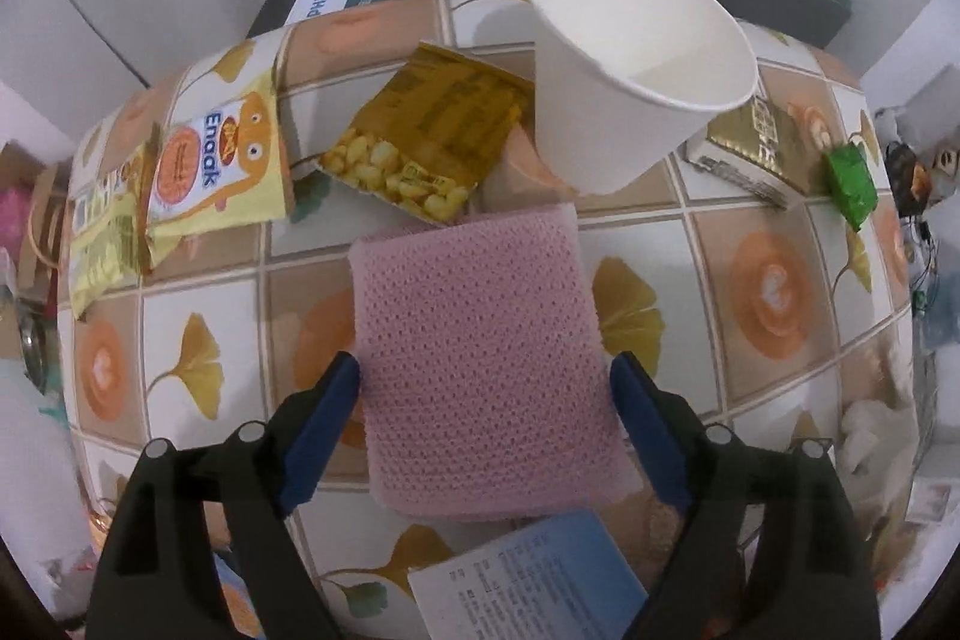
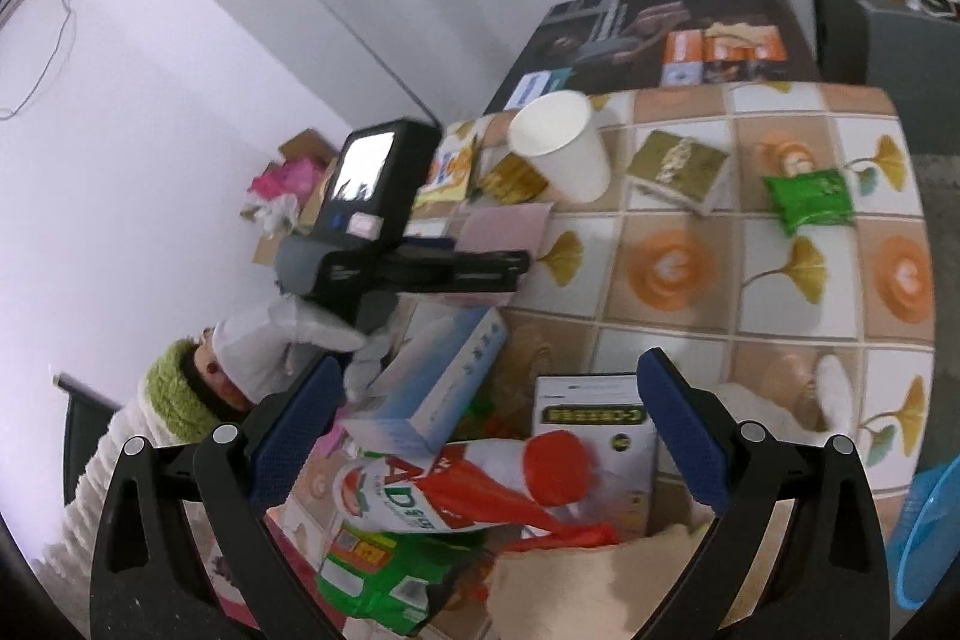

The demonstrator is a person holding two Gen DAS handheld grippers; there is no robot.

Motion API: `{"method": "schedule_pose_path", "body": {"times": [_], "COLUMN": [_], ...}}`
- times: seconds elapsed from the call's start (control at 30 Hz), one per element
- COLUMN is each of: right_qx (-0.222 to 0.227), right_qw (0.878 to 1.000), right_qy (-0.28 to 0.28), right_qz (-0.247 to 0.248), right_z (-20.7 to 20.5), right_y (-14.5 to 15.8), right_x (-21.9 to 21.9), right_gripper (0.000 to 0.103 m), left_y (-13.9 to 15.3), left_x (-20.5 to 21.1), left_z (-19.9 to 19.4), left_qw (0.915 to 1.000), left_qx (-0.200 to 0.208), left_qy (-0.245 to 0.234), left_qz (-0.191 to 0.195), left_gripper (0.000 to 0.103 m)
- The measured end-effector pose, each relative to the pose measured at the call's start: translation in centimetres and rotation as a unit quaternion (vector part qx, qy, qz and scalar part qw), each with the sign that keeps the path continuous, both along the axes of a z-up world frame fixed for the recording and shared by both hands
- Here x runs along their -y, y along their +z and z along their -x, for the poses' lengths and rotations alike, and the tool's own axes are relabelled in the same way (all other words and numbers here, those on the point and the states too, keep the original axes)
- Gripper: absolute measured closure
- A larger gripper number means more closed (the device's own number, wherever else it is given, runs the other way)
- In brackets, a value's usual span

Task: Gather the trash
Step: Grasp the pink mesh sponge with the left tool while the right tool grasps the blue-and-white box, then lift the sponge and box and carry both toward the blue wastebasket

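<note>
Tiled table [image 1: 750, 244]; pink sponge [image 1: 480, 364] lying flat, long way from 6 to 12 o'clock, between wide-apart left gripper [image 1: 486, 388] tongs, untouched; right gripper [image 2: 486, 394] tongs apart, holding nothing.

Left wrist view looking steeply down, close over the tiled tablecloth [image 1: 768, 232], pink cloth [image 1: 480, 352] ahead between its fingers, right wrist view higher, farther back, slanting down across the same table, both sharing the white paper cup [image 1: 636, 76] beyond the fingers
</note>
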State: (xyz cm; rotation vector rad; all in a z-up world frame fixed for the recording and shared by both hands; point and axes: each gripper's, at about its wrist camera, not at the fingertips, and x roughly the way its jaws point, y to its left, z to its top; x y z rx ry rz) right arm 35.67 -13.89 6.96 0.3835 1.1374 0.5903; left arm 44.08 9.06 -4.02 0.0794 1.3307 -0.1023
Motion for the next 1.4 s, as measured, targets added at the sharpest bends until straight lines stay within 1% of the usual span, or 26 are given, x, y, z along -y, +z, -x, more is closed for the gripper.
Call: {"method": "schedule_pose_path", "body": {"times": [0.07,0.23,0.27,0.37,0.47,0.57,0.67,0.8,0.87,1.07,1.27,1.37,1.4], "right_qx": [-0.005,-0.014,-0.015,-0.019,-0.026,-0.035,-0.042,-0.047,-0.054,-0.092,-0.118,-0.129,-0.133], "right_qw": [1.000,1.000,1.000,1.000,0.999,0.996,0.993,0.983,0.979,0.966,0.953,0.949,0.948], "right_qy": [0.005,0.008,0.009,0.022,0.043,0.073,0.106,0.159,0.173,0.200,0.214,0.217,0.216], "right_qz": [-0.001,0.001,0.002,0.005,0.012,0.025,0.040,0.076,0.090,0.139,0.177,0.188,0.194], "right_z": [0.0,0.0,0.0,0.1,0.0,-0.3,-0.5,-1.3,-1.9,-3.7,-4.3,-4.3,-4.4], "right_y": [-0.2,-0.5,-0.4,-0.4,-0.3,-0.4,-0.6,-1.2,-1.7,-4.3,-6.7,-7.6,-7.9], "right_x": [-0.3,-0.5,-0.6,-1.0,-2.0,-3.9,-5.9,-9.9,-11.4,-14.8,-16.0,-16.3,-16.3], "right_gripper": [0.008,0.008,0.008,0.008,0.008,0.008,0.008,0.008,0.008,0.008,0.008,0.008,0.010], "left_y": [-0.2,-1.7,-1.5,-1.4,-1.3,-1.2,-1.1,-0.4,0.2,1.2,1.4,1.5,1.5], "left_x": [-0.2,-1.5,-1.7,-2.2,-2.8,-4.0,-5.5,-7.2,-8.3,-10.5,-11.2,-11.3,-11.4], "left_z": [-0.4,-1.3,-1.3,-1.2,-0.9,-0.6,0.0,0.6,0.7,1.2,1.8,2.1,2.2], "left_qw": [0.9999,0.9973,0.9974,0.9969,0.9962,0.9952,0.9932,0.9919,0.9910,0.9883,0.9870,0.9870,0.9868], "left_qx": [-0.009,-0.046,-0.037,-0.035,-0.030,-0.023,-0.019,-0.012,-0.003,0.009,0.013,0.016,0.017], "left_qy": [0.008,0.044,0.046,0.045,0.049,0.063,0.084,0.097,0.105,0.121,0.122,0.119,0.119], "left_qz": [0.004,0.037,0.041,0.054,0.065,0.071,0.078,0.081,0.083,0.093,0.105,0.107,0.109], "left_gripper": [0.020,0.019,0.019,0.020,0.022,0.023,0.024,0.024,0.024,0.024,0.024,0.024,0.024]}}
